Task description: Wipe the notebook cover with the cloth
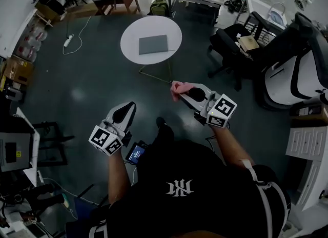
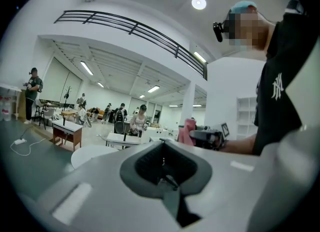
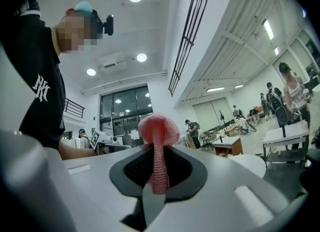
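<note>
A: Where is the notebook [image 1: 153,44] lying?

B: It's lying flat around the middle of the round white bench [image 1: 134,31], clear of the edge on every side.

A: And the cloth [image 1: 178,89]?

B: The right hand-held gripper [image 1: 188,93] is pinching it between its jaws, and a pink bunch is puffing out past the tips. It's hanging over the floor [image 1: 87,93], off the bench's near edge, and isn't touching the notebook.

A: What is the left hand-held gripper [image 1: 129,107] doing?

B: It's hovering over the floor too, well apart from the bench, jaws pressed together with nothing between them.
</note>
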`<action>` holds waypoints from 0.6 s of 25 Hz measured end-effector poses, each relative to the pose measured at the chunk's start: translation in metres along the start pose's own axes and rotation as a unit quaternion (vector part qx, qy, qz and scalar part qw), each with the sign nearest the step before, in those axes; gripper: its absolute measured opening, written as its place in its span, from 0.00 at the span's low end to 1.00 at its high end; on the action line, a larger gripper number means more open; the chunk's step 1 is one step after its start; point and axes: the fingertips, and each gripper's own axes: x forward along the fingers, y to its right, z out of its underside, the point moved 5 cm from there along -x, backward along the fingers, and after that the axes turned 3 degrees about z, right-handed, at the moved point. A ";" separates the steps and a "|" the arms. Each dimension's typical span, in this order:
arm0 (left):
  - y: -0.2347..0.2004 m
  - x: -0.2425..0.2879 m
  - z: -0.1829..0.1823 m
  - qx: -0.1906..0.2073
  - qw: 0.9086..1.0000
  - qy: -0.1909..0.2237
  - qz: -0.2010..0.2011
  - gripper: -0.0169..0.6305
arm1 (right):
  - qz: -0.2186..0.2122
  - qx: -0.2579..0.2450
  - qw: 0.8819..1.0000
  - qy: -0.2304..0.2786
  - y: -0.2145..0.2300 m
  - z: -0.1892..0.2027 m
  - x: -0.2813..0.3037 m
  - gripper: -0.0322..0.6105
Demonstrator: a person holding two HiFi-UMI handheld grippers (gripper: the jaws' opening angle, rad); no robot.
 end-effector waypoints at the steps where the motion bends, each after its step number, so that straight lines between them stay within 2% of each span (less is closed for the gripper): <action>1: -0.014 0.004 -0.003 -0.003 1.000 0.002 0.004 0.03 | 0.003 0.004 1.000 -0.005 0.007 0.000 0.012 0.11; 10: -0.149 0.031 -0.028 -0.020 0.999 0.031 0.028 0.03 | 0.023 -0.016 0.999 -0.046 0.064 -0.017 0.120 0.11; 15: -0.216 0.049 -0.027 -0.016 0.998 0.017 0.054 0.03 | 0.045 -0.020 0.998 -0.043 0.093 -0.016 0.173 0.11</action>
